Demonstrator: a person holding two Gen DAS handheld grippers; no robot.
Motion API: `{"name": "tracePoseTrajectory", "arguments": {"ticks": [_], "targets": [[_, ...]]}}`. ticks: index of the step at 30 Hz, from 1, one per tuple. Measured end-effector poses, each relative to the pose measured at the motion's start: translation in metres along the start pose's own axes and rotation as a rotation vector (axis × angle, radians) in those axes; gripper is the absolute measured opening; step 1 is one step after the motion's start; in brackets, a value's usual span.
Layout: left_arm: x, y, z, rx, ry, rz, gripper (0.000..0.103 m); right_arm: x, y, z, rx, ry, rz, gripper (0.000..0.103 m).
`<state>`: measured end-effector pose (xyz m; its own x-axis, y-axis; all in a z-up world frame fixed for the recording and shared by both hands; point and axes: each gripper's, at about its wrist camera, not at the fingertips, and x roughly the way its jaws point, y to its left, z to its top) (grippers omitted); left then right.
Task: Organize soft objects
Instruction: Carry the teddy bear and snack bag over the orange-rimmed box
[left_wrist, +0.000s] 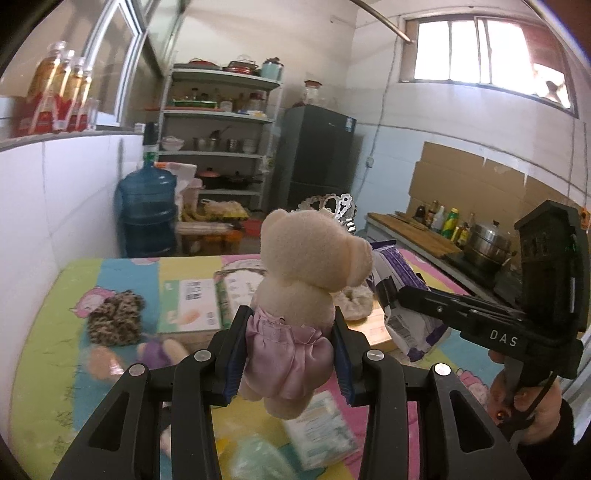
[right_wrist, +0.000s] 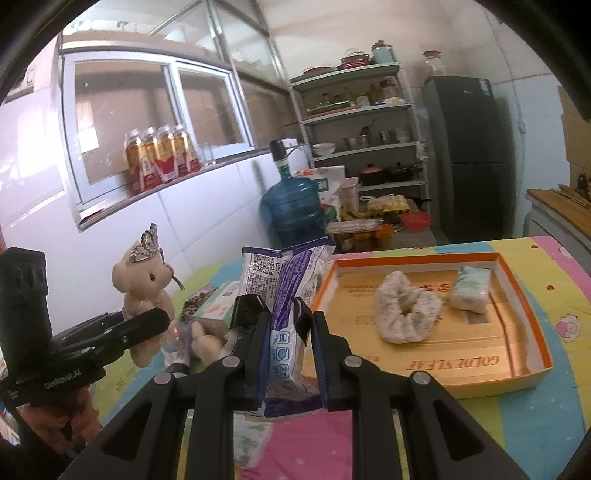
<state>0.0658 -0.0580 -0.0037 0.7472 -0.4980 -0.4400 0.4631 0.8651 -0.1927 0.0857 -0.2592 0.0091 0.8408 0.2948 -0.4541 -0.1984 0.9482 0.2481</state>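
My left gripper is shut on a cream teddy bear in a pink satin dress and holds it above the table; the right wrist view shows the bear with a silver crown. My right gripper is shut on a purple-and-white plastic packet, also in the left wrist view. An orange-rimmed cardboard box lid on the right holds a white scrunchie and a small tissue pack.
On the colourful table mat lie a leopard-print scrunchie, a second plush in purple, a flat green-white box and tissue packs. A water jug, shelves and a fridge stand beyond.
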Motion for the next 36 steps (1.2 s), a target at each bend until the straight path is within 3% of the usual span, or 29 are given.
{"name": "tracePoseTrajectory", "arguments": {"ticks": [18,36], "targets": [[0.075,-0.050,0.015,0.009,0.079,-0.051,0.042,-0.015,-0.091,0.008,0.088,-0.057,-0.077,0.021],[0.148,-0.074,0.018,-0.027,0.151,-0.009,0.042,-0.004,-0.164,0.008,0.137,-0.034,-0.088,0.021]]}}
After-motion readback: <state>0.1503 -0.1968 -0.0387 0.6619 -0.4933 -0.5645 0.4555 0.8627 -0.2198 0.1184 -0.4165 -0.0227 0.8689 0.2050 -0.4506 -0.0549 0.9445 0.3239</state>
